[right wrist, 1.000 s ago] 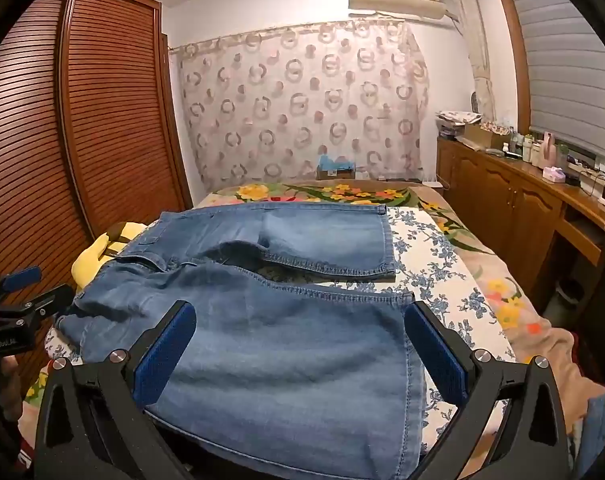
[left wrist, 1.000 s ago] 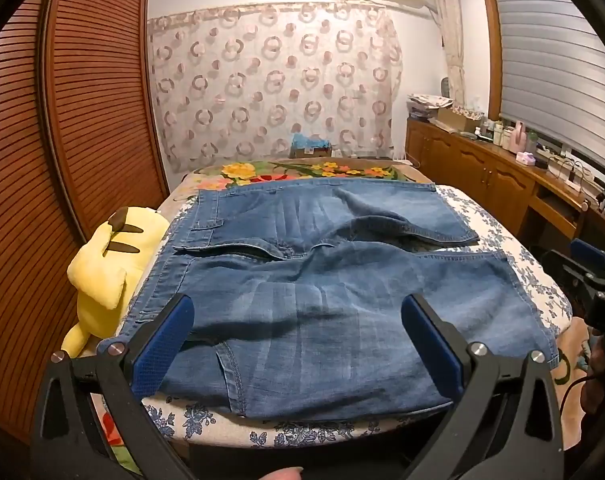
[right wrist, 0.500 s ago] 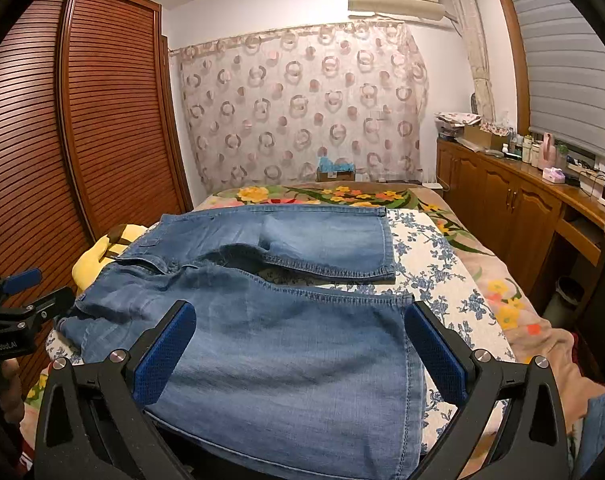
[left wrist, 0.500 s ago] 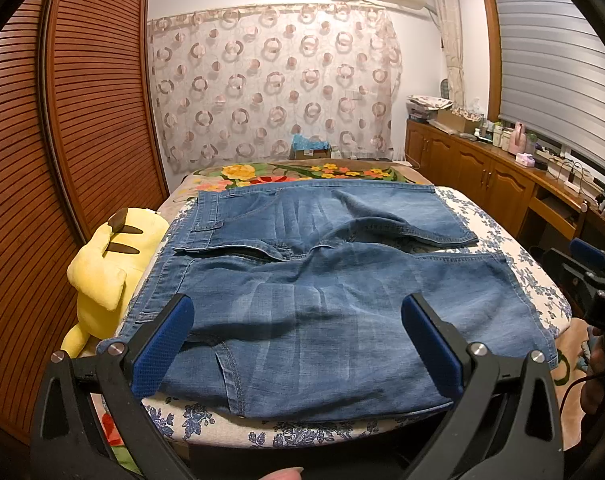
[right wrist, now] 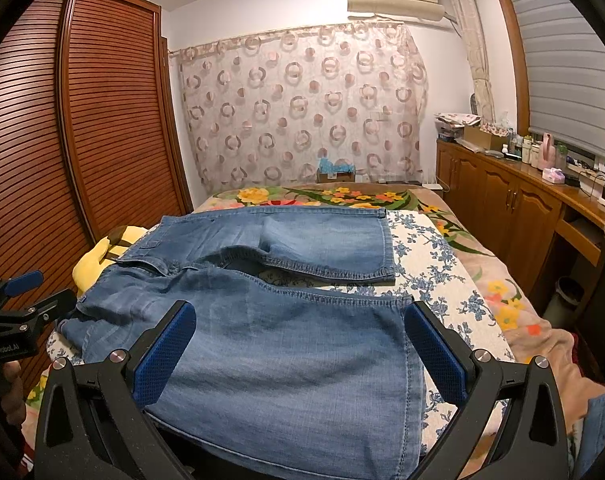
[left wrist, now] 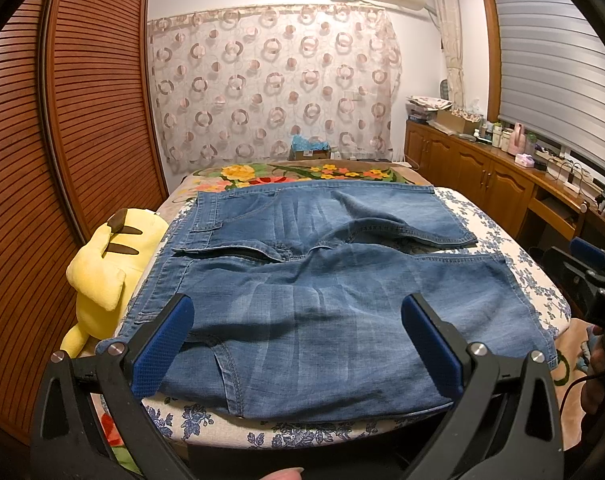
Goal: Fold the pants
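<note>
Since nothing has shifted over the last second, folding looks not yet begun: left gripper hovers wide apart and empty over the waist end of the pants spread on the bed, right gripper likewise over the near leg.

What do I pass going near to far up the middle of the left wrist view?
Open left tongs → near leg of the blue denim pants → far leg → floral bedspread → small cardboard box → circle-patterned curtain.
</note>
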